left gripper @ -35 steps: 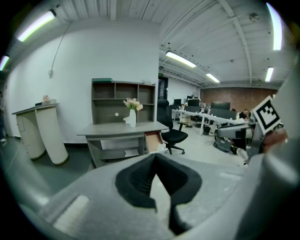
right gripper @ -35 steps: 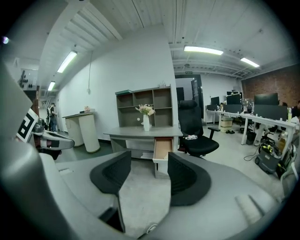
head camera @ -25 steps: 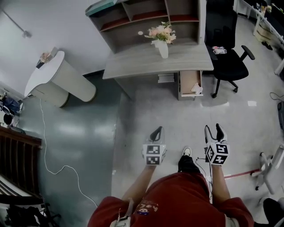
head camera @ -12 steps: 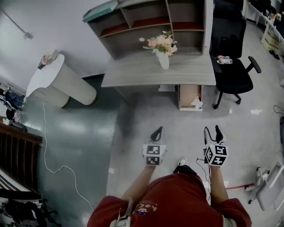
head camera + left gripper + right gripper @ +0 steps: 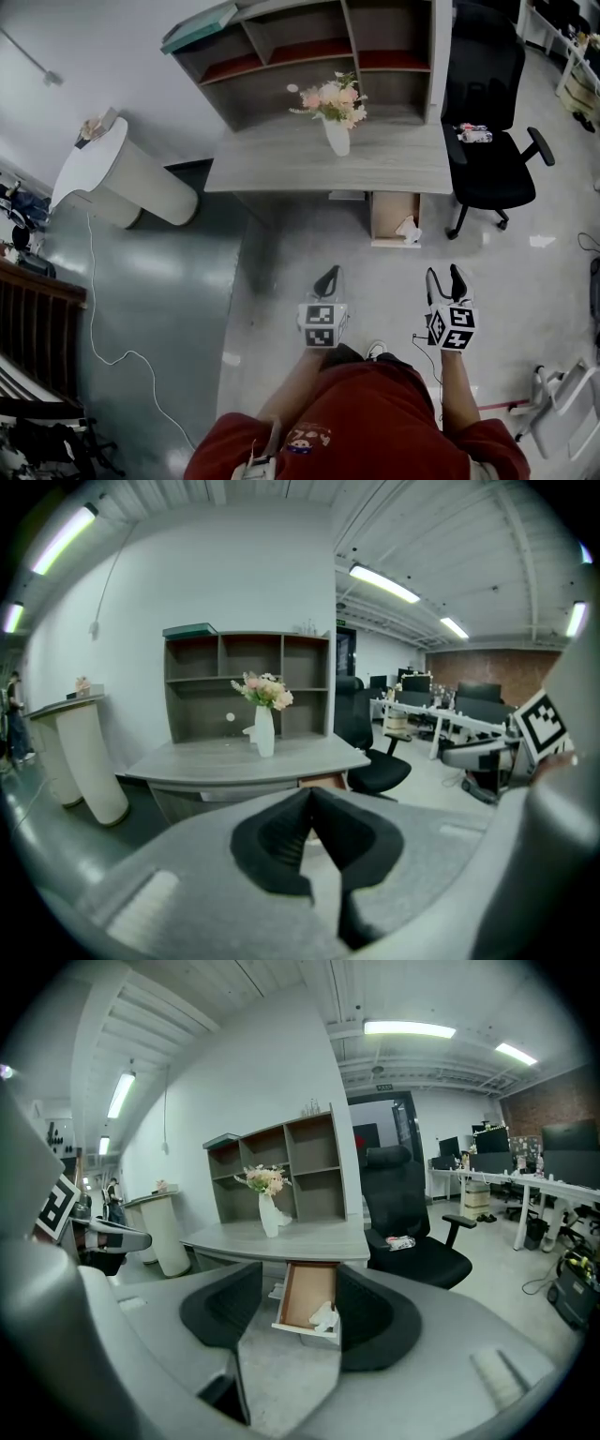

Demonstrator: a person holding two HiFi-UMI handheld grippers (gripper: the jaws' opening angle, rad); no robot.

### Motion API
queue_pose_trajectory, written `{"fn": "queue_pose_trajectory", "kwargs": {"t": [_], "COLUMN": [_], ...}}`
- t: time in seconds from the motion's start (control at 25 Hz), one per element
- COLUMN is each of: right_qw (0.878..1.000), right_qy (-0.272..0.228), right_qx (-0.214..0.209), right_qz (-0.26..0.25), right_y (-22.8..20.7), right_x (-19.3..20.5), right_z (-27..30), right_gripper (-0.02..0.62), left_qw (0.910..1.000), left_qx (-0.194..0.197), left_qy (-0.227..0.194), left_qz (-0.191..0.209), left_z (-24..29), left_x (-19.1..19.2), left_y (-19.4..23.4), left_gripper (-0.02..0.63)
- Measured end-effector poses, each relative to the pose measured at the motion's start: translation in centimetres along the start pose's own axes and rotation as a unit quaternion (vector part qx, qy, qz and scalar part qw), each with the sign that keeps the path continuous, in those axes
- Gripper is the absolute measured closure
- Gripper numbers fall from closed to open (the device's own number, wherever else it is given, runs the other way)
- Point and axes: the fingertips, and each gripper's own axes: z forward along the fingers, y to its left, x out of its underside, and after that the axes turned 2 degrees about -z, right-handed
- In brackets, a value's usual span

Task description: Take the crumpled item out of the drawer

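Jaws of the left gripper (image 5: 311, 794) are pressed together tip to tip, with nothing pinched between them. The jaws of the right gripper (image 5: 298, 1307) stand spread, and the far-off drawer shows through their gap. Both grippers hang over the pale floor (image 5: 309, 244), well in front of the long grey wooden counter (image 5: 281, 159).

A shallow light-brown wooden drawer (image 5: 394, 217) is pulled open from under the counter's right end. The crumpled white paper-like item (image 5: 406, 228) lies inside it, in the front right corner, farthest from the counter's edge.

On the counter, near its middle, stands a white vase of pink and cream flowers (image 5: 336, 131). A grey open shelf unit with reddish boards (image 5: 309, 56) rises along the counter's back. A black office chair (image 5: 492, 159) stands just right of the counter, and a white round pedestal (image 5: 122, 173) stands to the counter's left.
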Motion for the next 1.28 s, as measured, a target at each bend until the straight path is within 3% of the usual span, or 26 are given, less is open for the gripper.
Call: {"fn": "queue_pose_trajectory", "kwargs": {"t": [0.6,1.28], "right_qw": [1.000,0.999], "right_qy": [0.000,0.003], "right_qx": [0.007,0.036], "right_qz": [-0.009,-0.019], "right_y": [0.4,4.1], "right_x": [-2.9,-11.0], "right_z": [9.2,26.4], "right_gripper": [0.367,0.367], "left_qw": [0.9998,0.9980], "left_qx": [0.021,0.063], "left_qy": [0.001,0.003], "left_qz": [-0.001,0.011], "left_z": [8.1,21.2], "left_x": [-1.9,-9.0], "left_y": [4.5,17.5], "left_gripper": [0.609,0.609]}}
